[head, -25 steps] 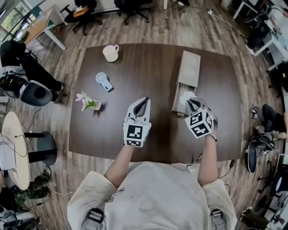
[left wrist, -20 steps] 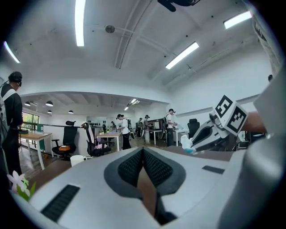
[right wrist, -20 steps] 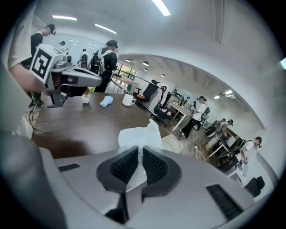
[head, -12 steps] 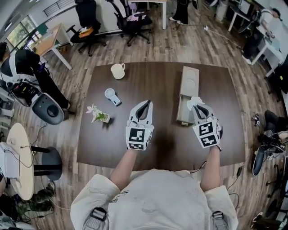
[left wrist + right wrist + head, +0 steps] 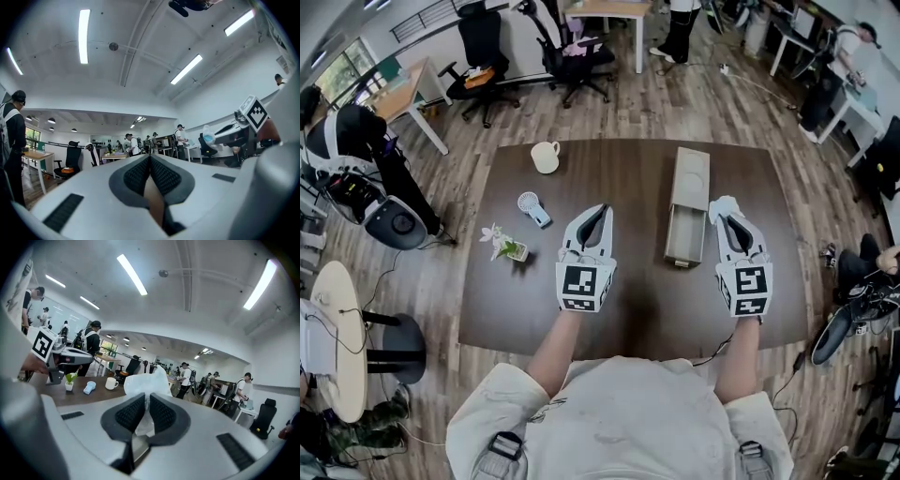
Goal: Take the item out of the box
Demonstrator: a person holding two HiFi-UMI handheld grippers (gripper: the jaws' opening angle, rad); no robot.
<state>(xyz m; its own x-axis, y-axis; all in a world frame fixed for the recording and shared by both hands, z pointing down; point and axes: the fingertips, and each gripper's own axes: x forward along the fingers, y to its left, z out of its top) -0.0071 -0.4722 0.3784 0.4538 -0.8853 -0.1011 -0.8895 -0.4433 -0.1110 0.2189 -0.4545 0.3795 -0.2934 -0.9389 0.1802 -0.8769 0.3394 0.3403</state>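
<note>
Clerk: Items on desk (image 5: pixel 637 314), counted?

Checker: Four. One tan box (image 5: pixel 687 202), its drawer slid out toward the person. One cream mug (image 5: pixel 546 157). One small pale-blue fan (image 5: pixel 532 207), lying flat. One small potted plant (image 5: pixel 508 246). Mug, fan and plant all sit left of the box, well apart from it.

Clerk: Grippers?

Checker: Two. Left gripper (image 5: pixel 598 212): over the middle of the desk, jaws pressed together, nothing between them. Right gripper (image 5: pixel 729 223): just right of the box, jaws pinching one white crinkled item (image 5: pixel 719 203).

Clerk: Location of the item?

Checker: Outside the box, held above the desk at the tips of the right gripper, beside the box's right wall. Its loose upper part puffs out beyond the jaws.
</note>
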